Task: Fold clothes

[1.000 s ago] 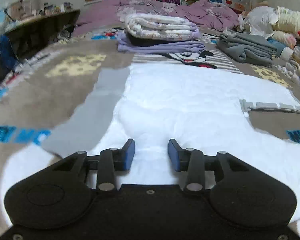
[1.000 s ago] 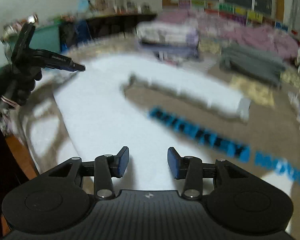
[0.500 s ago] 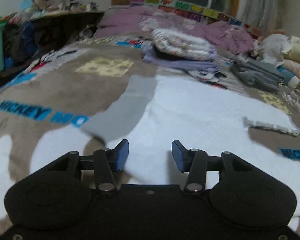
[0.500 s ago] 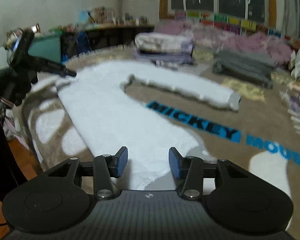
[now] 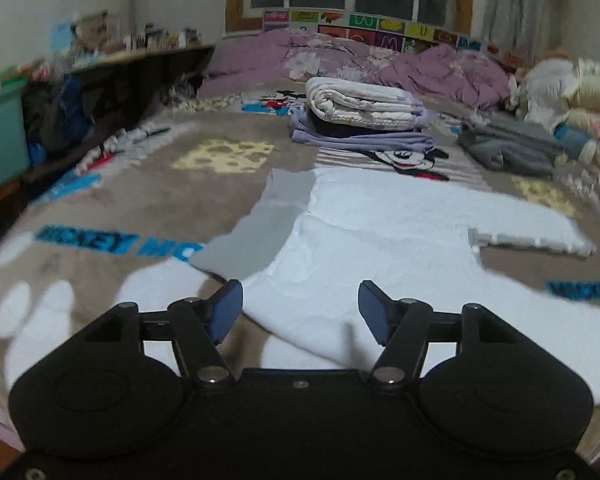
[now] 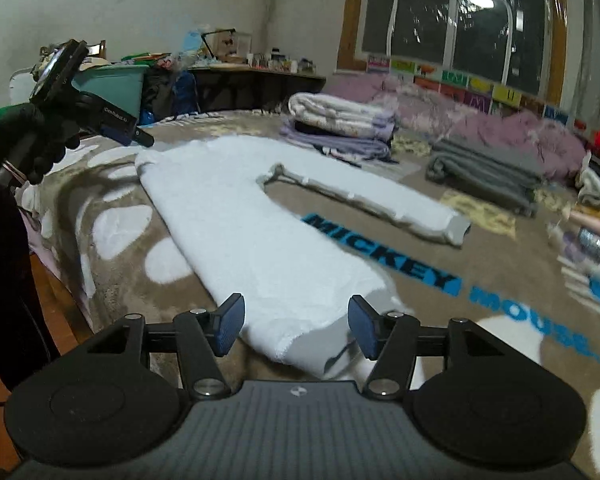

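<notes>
White fleecy trousers [image 5: 380, 236] with a grey waistband [image 5: 260, 232] lie flat on the brown Mickey Mouse blanket [image 5: 100, 200]. My left gripper [image 5: 300, 312] is open, low over the waist end, with nothing between its fingers. In the right wrist view the trousers [image 6: 260, 232] show both legs spread apart, one leg running towards me. My right gripper [image 6: 296, 326] is open at that leg's cuff [image 6: 312, 350], the cuff lying between the fingers. The left gripper [image 6: 120, 128] appears far left there, held by a black-gloved hand [image 6: 28, 140] above the waist.
A stack of folded laundry [image 5: 360, 120] and a folded grey garment [image 5: 508, 148] sit at the back of the bed, a purple duvet [image 5: 400, 64] behind. Soft toys and clothes [image 5: 572, 96] crowd the right edge. A dark shelf and teal bin [image 6: 116, 88] stand left.
Both grippers have opened wider. The left gripper pulled back to the waist edge. The right gripper moved down to the end of the near leg.
</notes>
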{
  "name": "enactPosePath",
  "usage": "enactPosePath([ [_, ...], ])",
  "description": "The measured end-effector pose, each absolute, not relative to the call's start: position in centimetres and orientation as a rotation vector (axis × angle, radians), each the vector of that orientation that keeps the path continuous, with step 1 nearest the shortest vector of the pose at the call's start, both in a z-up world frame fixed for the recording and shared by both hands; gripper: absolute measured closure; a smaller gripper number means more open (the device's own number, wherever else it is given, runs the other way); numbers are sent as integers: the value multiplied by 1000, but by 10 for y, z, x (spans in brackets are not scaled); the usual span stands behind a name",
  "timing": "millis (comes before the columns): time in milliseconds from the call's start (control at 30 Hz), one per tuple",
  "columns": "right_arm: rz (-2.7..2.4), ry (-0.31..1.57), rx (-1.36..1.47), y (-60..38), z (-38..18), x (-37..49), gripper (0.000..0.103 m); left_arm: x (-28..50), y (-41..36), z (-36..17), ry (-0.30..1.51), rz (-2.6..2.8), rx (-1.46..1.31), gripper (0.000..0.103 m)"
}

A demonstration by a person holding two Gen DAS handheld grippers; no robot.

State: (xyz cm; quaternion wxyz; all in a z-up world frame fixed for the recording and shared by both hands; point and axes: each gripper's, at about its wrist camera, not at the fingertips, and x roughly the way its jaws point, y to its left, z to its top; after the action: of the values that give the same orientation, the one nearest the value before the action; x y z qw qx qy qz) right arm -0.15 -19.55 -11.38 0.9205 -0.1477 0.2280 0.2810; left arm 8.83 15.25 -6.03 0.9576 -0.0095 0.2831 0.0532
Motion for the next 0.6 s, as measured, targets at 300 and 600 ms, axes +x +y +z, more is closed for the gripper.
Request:
enactPosePath([
  [300, 577, 414, -436, -190, -116, -22, 45, 77, 137, -72, 600, 105, 119, 38],
  [600, 553, 413, -556, -184, -124, -29, 47, 74, 132, -68, 569, 89, 380, 38],
])
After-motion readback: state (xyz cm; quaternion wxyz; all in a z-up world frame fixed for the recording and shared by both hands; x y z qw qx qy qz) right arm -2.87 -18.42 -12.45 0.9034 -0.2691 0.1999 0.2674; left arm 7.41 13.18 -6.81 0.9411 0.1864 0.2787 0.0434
